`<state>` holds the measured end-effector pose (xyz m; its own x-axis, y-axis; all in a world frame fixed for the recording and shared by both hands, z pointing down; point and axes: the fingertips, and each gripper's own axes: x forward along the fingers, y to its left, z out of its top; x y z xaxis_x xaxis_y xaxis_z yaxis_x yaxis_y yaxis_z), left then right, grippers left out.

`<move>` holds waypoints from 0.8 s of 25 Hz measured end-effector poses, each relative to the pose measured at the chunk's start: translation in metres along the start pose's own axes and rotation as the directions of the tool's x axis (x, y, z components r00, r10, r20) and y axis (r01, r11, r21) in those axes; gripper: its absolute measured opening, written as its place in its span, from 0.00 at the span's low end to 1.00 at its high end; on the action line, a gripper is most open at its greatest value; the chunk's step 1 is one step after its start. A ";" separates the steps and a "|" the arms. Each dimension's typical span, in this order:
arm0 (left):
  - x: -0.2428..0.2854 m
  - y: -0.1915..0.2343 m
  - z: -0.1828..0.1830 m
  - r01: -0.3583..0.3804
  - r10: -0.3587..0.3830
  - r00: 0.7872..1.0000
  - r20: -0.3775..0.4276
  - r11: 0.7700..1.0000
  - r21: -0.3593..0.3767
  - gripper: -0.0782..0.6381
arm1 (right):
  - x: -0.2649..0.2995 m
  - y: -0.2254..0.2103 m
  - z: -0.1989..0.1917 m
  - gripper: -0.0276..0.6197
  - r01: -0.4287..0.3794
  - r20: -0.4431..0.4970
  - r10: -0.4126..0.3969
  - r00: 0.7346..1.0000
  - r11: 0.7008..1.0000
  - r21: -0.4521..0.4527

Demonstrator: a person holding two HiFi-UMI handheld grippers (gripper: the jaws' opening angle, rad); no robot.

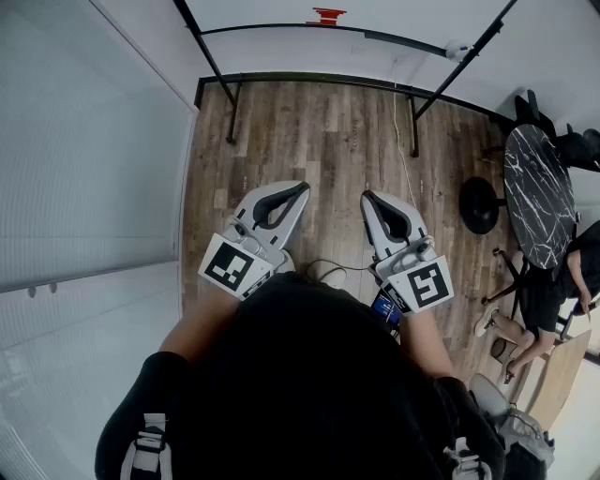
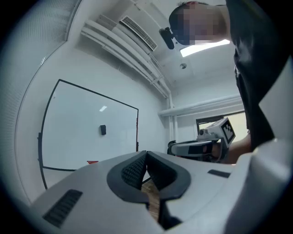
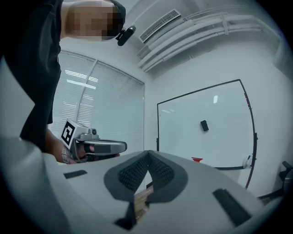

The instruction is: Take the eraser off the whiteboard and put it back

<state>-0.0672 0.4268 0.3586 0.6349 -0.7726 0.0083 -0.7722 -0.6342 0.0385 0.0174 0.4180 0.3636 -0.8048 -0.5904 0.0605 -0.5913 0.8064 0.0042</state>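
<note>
A small black eraser (image 2: 103, 130) (image 3: 204, 125) sticks to the middle of the whiteboard (image 2: 78, 137) (image 3: 215, 141), which stands on a black frame across the room. The head view shows only the board's lower edge (image 1: 309, 31), not the eraser. My left gripper (image 1: 302, 187) (image 2: 146, 153) and right gripper (image 1: 367, 196) (image 3: 148, 153) are held level side by side in front of my body. They point toward the board from well short of it. Both have their pads touching at the tips, with nothing between them.
A red item (image 1: 328, 14) (image 2: 92, 162) (image 3: 197, 160) sits on the board's tray. White blinds (image 1: 84, 159) run along the left. At the right are a round dark marble table (image 1: 539, 192), a black stool (image 1: 479, 204) and a seated person (image 1: 544, 300). Wooden floor (image 1: 319, 141) lies ahead.
</note>
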 end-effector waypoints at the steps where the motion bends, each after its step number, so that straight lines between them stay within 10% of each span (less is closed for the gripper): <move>1: -0.003 0.003 0.000 -0.001 0.001 1.000 -0.004 1.000 -0.003 0.12 | 0.003 0.002 0.000 0.03 -0.002 -0.001 0.002 1.000 1.000 -0.001; 20: -0.054 0.065 -0.009 0.014 -0.015 1.000 -0.015 1.000 -0.025 0.12 | 0.074 0.074 -0.010 0.03 -0.072 -0.052 0.073 0.996 0.997 0.010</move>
<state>-0.1512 0.4273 0.3700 0.6464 -0.7626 0.0225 -0.7622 -0.6442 0.0632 -0.0851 0.4346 0.3780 -0.8418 -0.5279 0.1125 -0.5322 0.8466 -0.0097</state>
